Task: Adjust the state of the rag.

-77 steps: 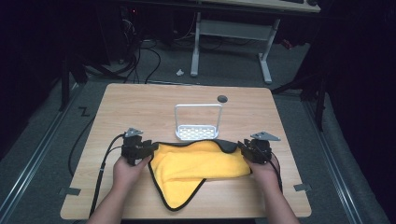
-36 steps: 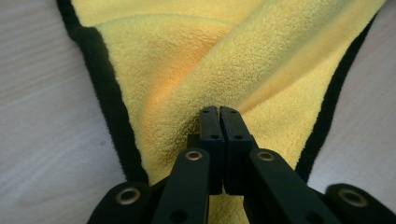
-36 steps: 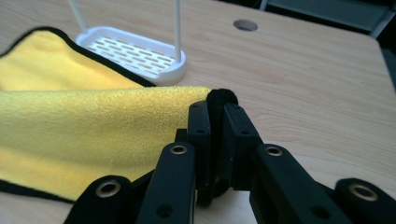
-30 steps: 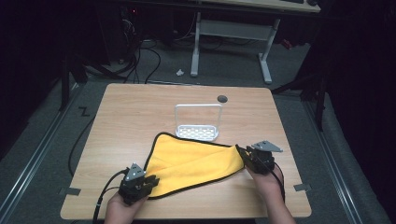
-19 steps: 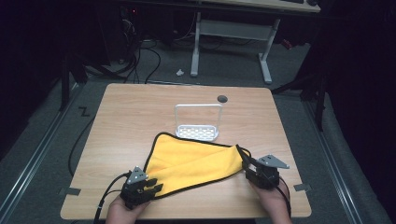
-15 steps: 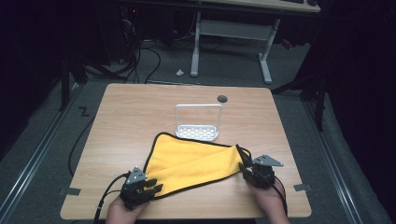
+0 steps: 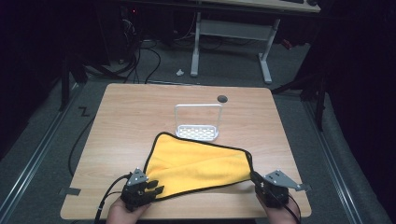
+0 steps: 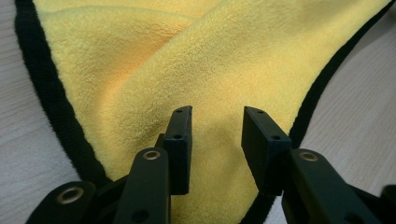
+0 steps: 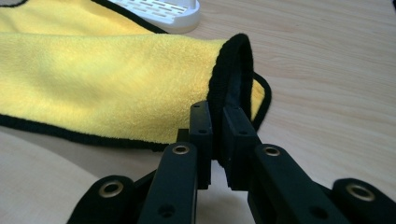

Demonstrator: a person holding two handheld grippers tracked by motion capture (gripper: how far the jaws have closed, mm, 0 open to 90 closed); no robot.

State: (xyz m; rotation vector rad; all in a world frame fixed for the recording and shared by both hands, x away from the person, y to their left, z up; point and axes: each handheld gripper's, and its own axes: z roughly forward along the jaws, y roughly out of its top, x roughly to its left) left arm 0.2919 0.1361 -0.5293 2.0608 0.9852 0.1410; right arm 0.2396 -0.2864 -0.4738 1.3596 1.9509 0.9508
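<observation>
A small white rack with a perforated base and a wire hoop stands near the middle of the worktop; nothing sits in it, and the far edge of the cloth lies just in front of its base; in the right gripper view the rack's base shows just beyond the cloth.

The cloth is yellow fleece with a black bound edge; it lies on the near half of the worktop, spread roughly three-cornered with soft folds across it; its left near corner points toward the left gripper, its right corner toward the right gripper.

In the left gripper view the jaws of the left gripper stand apart over the cloth's corner, gripping nothing; the right gripper's jaws are pinched on the cloth's black edge, which curls up above them.

Both grippers sit close to the near edge of the worktop; bare wood lies open to the left, right and beyond the rack, where a dark round hole sits near the far edge.
</observation>
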